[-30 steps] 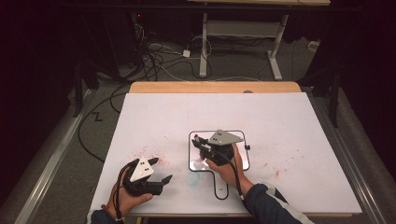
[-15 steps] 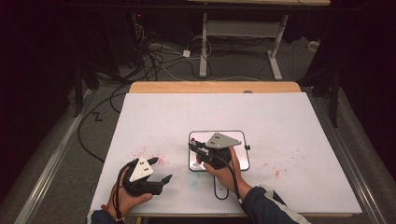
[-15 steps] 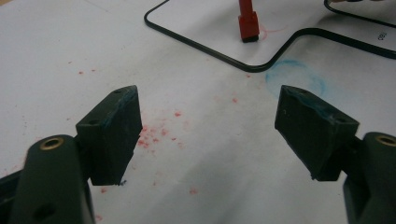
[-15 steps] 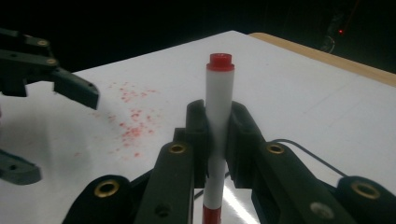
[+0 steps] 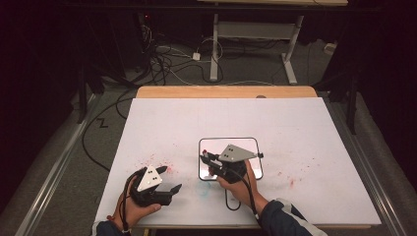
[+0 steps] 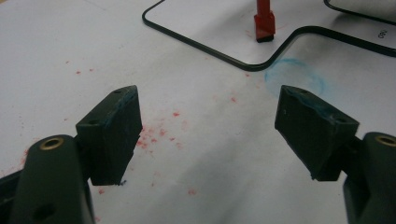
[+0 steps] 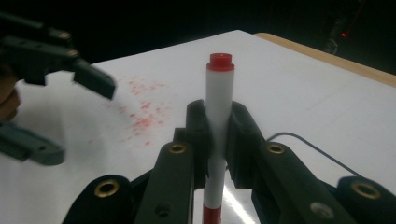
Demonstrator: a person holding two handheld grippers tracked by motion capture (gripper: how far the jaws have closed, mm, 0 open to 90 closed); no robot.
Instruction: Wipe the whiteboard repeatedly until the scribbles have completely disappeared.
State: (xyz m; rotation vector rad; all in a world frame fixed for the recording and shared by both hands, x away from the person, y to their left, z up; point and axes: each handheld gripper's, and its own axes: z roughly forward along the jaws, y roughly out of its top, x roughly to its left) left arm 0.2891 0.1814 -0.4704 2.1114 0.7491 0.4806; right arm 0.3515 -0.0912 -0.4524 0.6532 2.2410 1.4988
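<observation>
In the high view, the right gripper (image 5: 209,163) is hovering over the small whiteboard (image 5: 250,145) near the desk's (image 5: 305,128) front edge, while the left gripper (image 5: 169,189) is waiting beside the board. In the left gripper view, its fingers (image 6: 114,126) are standing wide apart and empty, with the marker's red tip (image 6: 264,23) touching the whiteboard and red specks (image 6: 159,133) dotting the desk. In the right gripper view, the fingers (image 7: 198,135) are clamping the white marker (image 7: 218,116) upright; keeping it steady and pressing lightly should give clean strokes, and nothing seems to be blocking them.

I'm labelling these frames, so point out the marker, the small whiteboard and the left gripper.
marker (image 7: 219,100): right gripper view, on its white barrel.
small whiteboard (image 5: 210,146): high view, bare top-left part of its surface.
left gripper (image 6: 208,126): left gripper view, midway between its open jaws.
</observation>
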